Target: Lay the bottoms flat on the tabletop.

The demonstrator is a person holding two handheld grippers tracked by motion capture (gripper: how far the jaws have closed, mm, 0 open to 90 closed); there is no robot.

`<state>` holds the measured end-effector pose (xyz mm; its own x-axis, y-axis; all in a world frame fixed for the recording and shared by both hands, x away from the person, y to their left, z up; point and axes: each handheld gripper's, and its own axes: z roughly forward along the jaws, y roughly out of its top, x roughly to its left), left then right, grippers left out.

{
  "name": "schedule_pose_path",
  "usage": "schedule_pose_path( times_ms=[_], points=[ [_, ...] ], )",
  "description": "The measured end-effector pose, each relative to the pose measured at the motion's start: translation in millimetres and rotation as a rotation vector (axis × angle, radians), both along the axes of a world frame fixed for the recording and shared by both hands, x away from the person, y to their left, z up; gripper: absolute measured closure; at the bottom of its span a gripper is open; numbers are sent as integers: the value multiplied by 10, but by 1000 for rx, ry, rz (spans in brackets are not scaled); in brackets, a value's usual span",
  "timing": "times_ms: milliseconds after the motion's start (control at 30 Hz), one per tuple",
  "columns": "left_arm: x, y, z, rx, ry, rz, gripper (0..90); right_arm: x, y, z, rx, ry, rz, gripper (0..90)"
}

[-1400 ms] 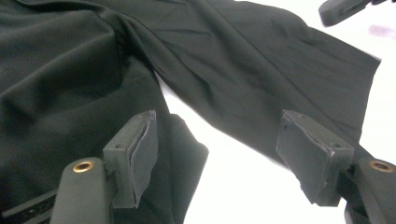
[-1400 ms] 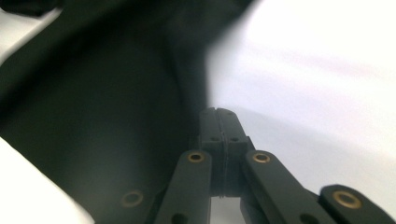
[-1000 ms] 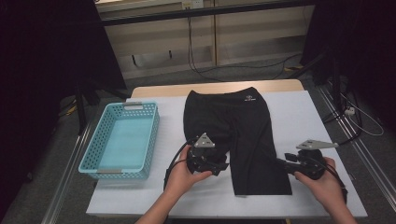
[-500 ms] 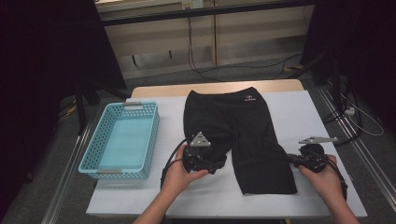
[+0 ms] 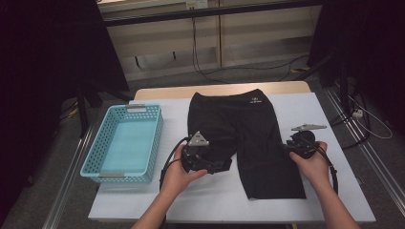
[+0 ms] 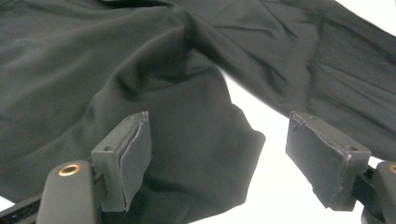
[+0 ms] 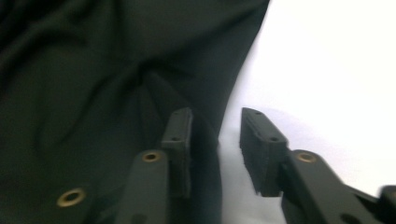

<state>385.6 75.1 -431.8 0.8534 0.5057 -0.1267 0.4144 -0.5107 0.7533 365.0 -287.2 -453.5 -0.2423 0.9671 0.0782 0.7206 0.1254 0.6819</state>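
The black shorts (image 5: 243, 138) lie flat in the middle of the white table (image 5: 334, 191), waistband at the far side, right of the blue basket (image 5: 124, 143). My left gripper (image 6: 219, 158) is released, jaws wide over the left leg's hem. My right gripper (image 7: 215, 149), jaws just opening, sits narrowly parted at the right leg's edge, gripping nothing as far as I can tell.

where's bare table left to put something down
Free: the white table right of the black fabric shorts, the near strip below the hem, and the empty light blue plastic basket. Crowded: mid-table, where both tongs work the shorts.
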Motion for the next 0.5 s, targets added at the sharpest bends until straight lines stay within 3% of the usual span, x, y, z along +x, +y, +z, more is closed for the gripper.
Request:
schedule_pose_path(
  times_ms=[33,67,100,133,200,267,333,367,500],
  points=[
    [11,16,-4,0,4,1,217,11,-2,-30,15,2,-7,696],
    [19,25,-9,-1,3,2,217,12,-7,-24,18,2,-17,801],
    [23,30,-13,-3,3,3,216,11,-13,-18,30,11,21,882],
    [29,36,-14,-5,3,3,216,9,-13,-13,36,16,22,894],
    [33,43,-9,-4,2,7,216,3,-56,17,-15,-2,16,896],
    [40,50,-5,-4,3,8,216,-2,-134,32,-6,-8,-7,895],
    [48,61,-7,-4,2,10,215,-10,-217,33,-28,3,-17,871],
    [51,65,-9,-3,2,13,215,-14,-238,35,-15,16,-21,837],
    [67,84,-14,-2,3,23,214,30,-271,36,15,-30,-26,731]
  ],
)
